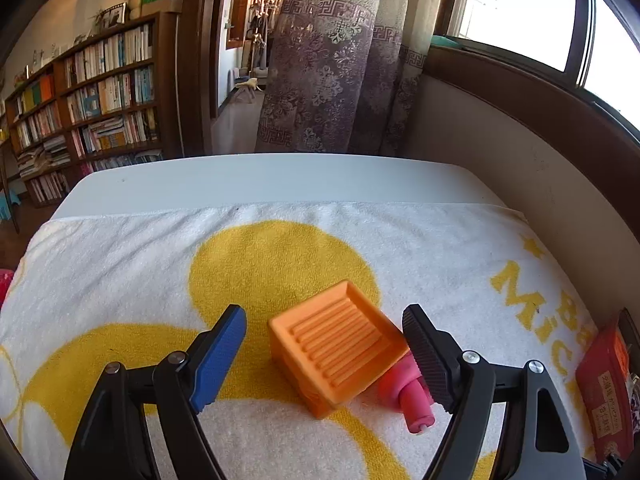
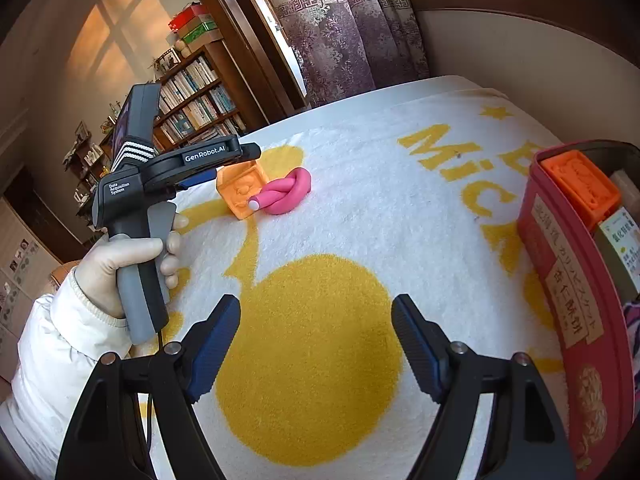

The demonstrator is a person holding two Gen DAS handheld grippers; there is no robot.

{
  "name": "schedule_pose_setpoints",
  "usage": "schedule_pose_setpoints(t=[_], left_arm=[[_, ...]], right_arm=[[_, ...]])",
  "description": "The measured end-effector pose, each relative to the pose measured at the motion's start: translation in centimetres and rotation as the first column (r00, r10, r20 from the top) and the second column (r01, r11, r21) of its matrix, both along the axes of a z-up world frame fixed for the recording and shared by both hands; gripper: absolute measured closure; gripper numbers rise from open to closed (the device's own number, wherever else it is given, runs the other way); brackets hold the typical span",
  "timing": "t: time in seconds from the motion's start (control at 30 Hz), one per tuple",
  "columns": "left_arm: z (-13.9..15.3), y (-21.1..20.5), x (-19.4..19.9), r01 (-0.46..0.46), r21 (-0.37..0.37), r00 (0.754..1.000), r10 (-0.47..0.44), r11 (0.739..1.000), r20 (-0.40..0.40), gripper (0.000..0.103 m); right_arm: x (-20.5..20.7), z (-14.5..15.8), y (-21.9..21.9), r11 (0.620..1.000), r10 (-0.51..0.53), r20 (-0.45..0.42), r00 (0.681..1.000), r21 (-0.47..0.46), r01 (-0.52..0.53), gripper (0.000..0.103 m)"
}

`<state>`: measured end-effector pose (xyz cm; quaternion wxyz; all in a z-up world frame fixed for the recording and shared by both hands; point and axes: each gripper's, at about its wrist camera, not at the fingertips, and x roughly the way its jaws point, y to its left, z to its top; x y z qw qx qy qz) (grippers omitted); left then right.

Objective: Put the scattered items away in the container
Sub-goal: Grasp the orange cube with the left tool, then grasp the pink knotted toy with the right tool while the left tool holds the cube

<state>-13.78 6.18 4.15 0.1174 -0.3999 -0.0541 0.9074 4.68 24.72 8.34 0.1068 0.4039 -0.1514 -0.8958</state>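
Spread over the worktop [image 1: 256, 176]: a white towel [image 2: 360, 208] with yellow print. At three o'clock in the right wrist view, a red container [image 2: 560, 280], already holding an orange block [image 2: 576, 184] and a small carton. Near centre of the left wrist view, an orange cube [image 1: 336, 344], tilted, ridged face up, touching a pink knotted toy [image 1: 404, 396] at its four o'clock. Left tool [image 1: 324, 356] spread wide either side of the cube, pads not pressing it. Right tool [image 2: 316, 344] equally wide, holding nothing, over bare towel. At nine o'clock, a gloved hand [image 2: 120, 268] on the left handle.
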Motion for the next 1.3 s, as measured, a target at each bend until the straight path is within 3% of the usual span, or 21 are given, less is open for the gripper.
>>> schedule_pose_setpoints(t=[0.1,0.23,0.37,0.53,0.73,1.07,1.3], left_arm=[[-0.1,0.1,0.1,-0.021,0.019,1.000,0.021,1.000,0.012,0.020],[-0.1,1.7,0.4,0.002,-0.023,1.000,-0.002,1.000,0.008,0.019],[-0.9,2.5,-0.1,-0.030,-0.071,0.999,0.032,0.997,0.028,0.019],[-2.5,1.1,-0.9,-0.046,-0.006,0.995,0.046,0.999,0.089,0.026],[-1.3,0.3,0.2,-0.059,-0.039,0.995,0.061,0.998,0.077,0.026],[1.2,-3.5,5.8,-0.065,-0.058,0.997,0.067,0.996,0.033,0.026],[2.2,-6.5,11.5,-0.059,-0.029,0.998,0.059,0.998,0.009,0.026]], right_arm=[[0.0,-0.1,-0.1,1.000,0.002,0.003,1.000,0.004,-0.002,0.022],[-0.1,-0.3,0.0,1.000,0.001,0.012,1.000,-0.004,-0.001,0.022],[-0.1,-0.3,0.0,1.000,0.003,0.012,1.000,-0.002,-0.003,0.022],[-0.2,-0.5,0.1,1.000,-0.001,0.020,1.000,0.000,0.001,0.022],[-0.2,-0.5,0.1,1.000,0.001,0.017,1.000,0.004,-0.001,0.022],[-0.6,-1.2,0.2,1.000,-0.013,0.044,0.999,0.019,0.012,0.022],[-0.9,-1.9,0.7,0.999,-0.038,0.061,0.997,0.026,0.036,0.022]])
